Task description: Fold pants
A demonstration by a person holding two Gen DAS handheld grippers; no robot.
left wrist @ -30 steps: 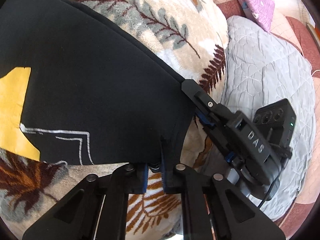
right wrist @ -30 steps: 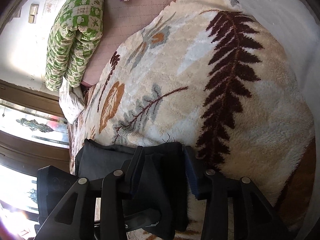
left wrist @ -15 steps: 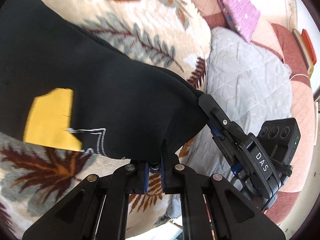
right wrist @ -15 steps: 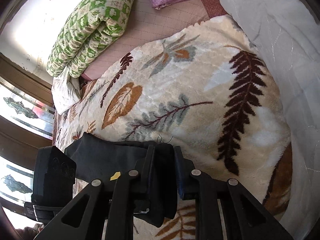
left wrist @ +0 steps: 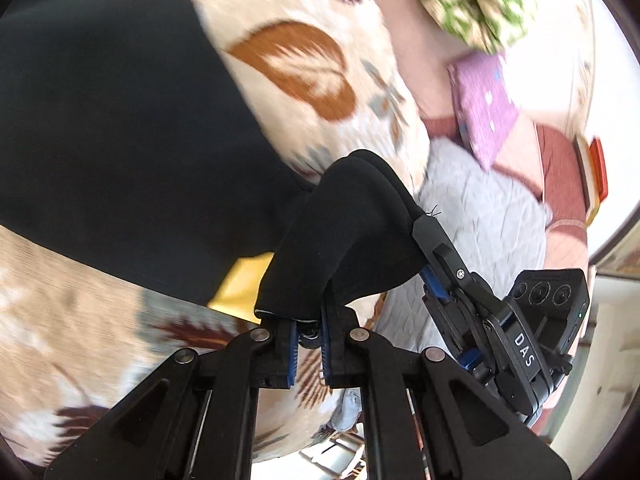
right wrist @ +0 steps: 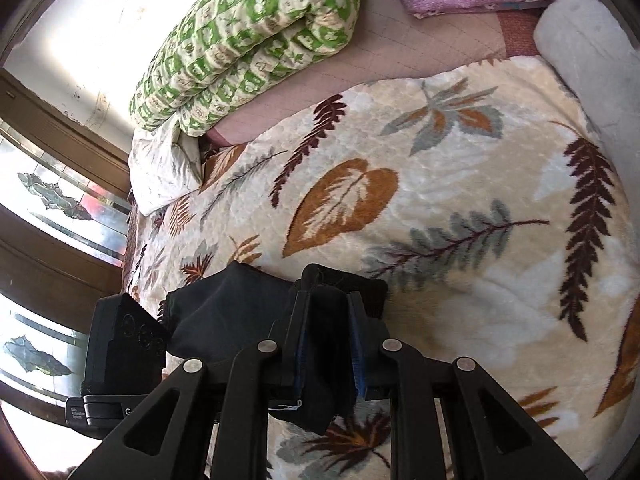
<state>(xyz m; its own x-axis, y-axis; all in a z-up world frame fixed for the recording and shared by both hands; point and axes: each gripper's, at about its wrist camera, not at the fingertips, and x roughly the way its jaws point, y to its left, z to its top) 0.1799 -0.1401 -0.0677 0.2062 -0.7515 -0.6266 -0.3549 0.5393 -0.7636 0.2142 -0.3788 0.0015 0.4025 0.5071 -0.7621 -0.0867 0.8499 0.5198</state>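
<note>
Both the left tongs [left wrist: 308,330] and right tongs [right wrist: 328,340] are clamped on the black pants [left wrist: 120,140], lifting them off the leaf-print blanket [right wrist: 460,208].

1 pants [left wrist: 120,128], 2 hand-held grippers [left wrist: 308,336]

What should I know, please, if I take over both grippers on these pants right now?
Left gripper: jaws shut on a thin edge of the black fabric pants.
Right gripper: jaws clamped on a thicker bunch of the same hem end, having just closed further.
Pants: held end lifted; the rest, with a yellow patch, lies on the cream leaf-print fleece blanket.
Done: both corners gripped and raised.
Left: probably carry this end over the rest, lay it flat, release.
</note>
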